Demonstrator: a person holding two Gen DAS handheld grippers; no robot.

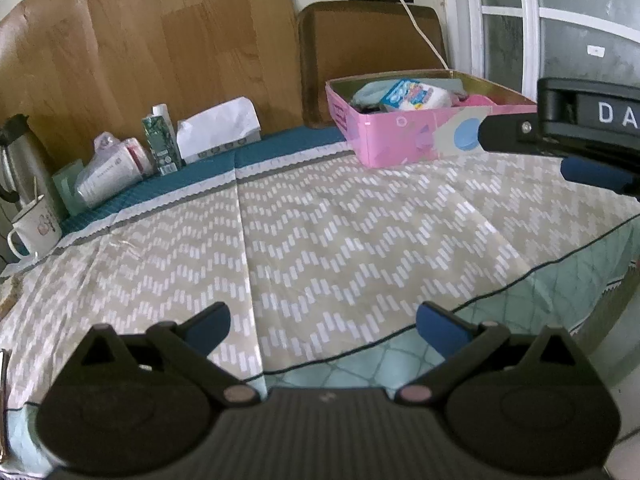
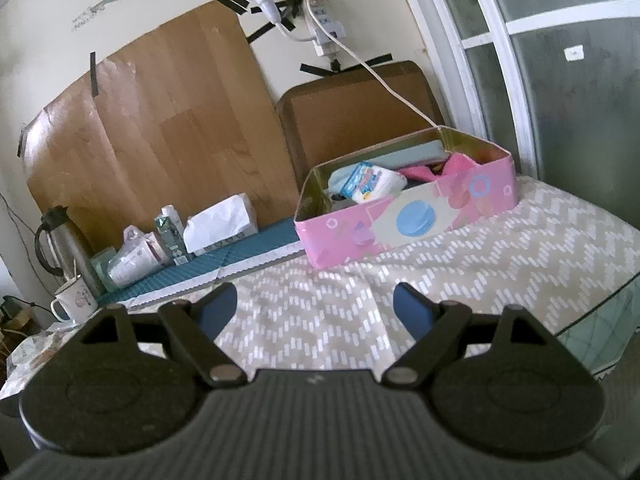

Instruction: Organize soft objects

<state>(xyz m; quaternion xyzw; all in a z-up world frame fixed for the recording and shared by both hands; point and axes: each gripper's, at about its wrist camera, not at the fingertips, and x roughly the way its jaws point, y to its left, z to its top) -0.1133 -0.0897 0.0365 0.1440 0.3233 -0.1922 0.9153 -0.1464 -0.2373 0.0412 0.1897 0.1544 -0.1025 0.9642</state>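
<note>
Pink box (image 2: 404,224) sits at the far side of the bench (image 1: 360,240), on the chevron-patterned cloth (image 1: 320,248) near the teal border strip (image 1: 192,168), and it's holding the soft things. Inside, a white packet with blue and pink print (image 2: 372,182) lies toward the left end, a pale blue-grey bundle (image 1: 370,90) tucked beside it, and something pink (image 2: 456,166) bunched at the right end, spilling up against the front wall.

Left hand-held gripper (image 1: 323,326) hangs low over the near edge of the cloth, blue pads (image 1: 438,330) spread wide apart, nothing between them. Right hand-held gripper (image 2: 316,310) is also spread open and empty, aimed at the box from in front, well short of it. In the left wrist view the right hand-held gripper's fingertip (image 1: 504,132) comes in from the right, in front of the box's near wall; touching or not, can't tell.

Off to the left along the back: a tissue box (image 1: 218,128), a green carton (image 1: 160,142), a plastic-wrapped package (image 1: 112,168), a steel thermos (image 1: 20,160) and a white mug (image 1: 36,226). Wood-grain board (image 1: 140,52) leans on the wall behind.
</note>
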